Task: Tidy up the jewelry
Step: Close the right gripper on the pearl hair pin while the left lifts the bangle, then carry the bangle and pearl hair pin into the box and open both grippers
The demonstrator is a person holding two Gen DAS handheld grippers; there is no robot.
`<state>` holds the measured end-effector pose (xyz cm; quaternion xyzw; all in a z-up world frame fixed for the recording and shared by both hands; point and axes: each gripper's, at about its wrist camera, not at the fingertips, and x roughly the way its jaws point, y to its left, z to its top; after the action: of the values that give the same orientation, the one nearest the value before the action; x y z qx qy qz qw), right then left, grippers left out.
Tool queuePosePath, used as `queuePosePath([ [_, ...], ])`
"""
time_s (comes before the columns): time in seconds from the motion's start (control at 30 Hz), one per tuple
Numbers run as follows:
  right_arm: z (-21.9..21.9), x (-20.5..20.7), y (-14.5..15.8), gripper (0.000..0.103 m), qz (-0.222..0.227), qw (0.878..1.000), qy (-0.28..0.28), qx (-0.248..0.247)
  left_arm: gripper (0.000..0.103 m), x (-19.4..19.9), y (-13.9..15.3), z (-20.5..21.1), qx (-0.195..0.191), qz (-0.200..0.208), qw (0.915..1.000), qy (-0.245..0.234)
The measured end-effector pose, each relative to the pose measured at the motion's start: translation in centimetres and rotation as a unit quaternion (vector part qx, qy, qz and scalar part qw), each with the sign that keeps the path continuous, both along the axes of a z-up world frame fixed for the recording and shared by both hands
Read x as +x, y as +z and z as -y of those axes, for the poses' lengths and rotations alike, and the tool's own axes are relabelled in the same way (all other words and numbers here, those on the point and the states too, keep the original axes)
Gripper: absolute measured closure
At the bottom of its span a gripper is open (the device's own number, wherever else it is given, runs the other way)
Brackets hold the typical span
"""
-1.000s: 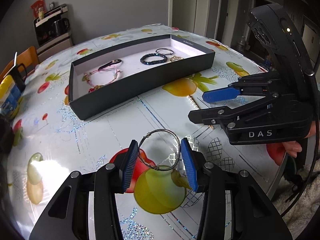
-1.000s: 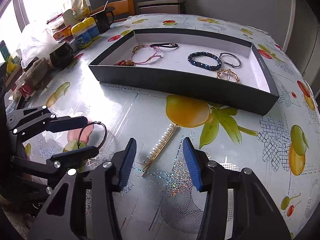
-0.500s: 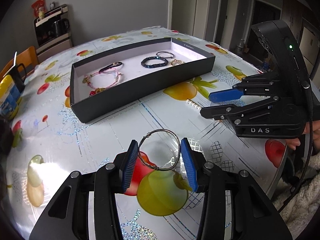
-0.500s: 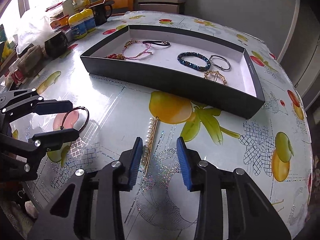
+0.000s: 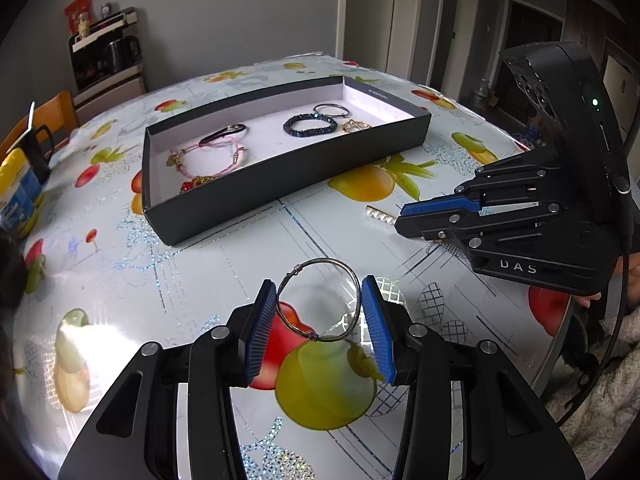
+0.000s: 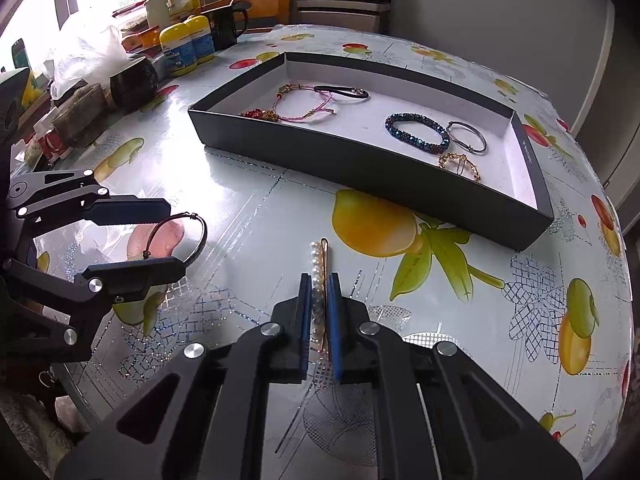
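My left gripper is shut on a thin metal wire bangle, holding it just above the table; it also shows in the right wrist view. My right gripper is shut on a pearl hair clip that lies on the tablecloth; the clip's tip shows in the left wrist view. The black tray with a white floor lies beyond, holding a pink cord bracelet, a dark blue beaded bracelet, a silver hoop and a gold chain.
A fruit-print tablecloth covers the round table. Yellow-lidded jars, a black mug, a dark bowl and bags crowd the table's far left side. A wooden chair stands behind.
My right gripper has closed from wide open onto the pearl hair clip. My left gripper has kept the bangle and shifted only slightly.
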<state>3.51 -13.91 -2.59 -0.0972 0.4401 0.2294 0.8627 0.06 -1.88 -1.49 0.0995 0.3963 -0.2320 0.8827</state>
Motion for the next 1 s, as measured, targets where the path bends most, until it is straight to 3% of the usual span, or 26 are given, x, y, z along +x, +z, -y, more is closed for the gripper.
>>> queuePosePath([
  [0.27, 1.2, 0.7, 3.3, 0.095, 0.031, 0.999, -0.005, 0.027, 0.057, 1.3, 3.3, 0.3, 0.000, 0.028, 0.9995, -0.012],
  [0.57, 2.3, 5.1, 6.5, 0.095, 0.055, 0.997, -0.026, 0.053, 0.057, 7.5, 6.5, 0.6, 0.000, 0.045, 0.9990, 0.005],
  [0.77, 2.5, 8.7, 6.1, 0.095, 0.041, 0.997, -0.036, 0.062, 0.057, 11.7, 5.7, 1.7, 0.011, 0.028, 0.9995, 0.002],
  [1.0, 2.2, 12.2, 3.3, 0.095, -0.009, 0.997, -0.038, 0.061, 0.057, 15.2, 2.7, 2.7, 0.015, -0.034, 0.9993, -0.011],
])
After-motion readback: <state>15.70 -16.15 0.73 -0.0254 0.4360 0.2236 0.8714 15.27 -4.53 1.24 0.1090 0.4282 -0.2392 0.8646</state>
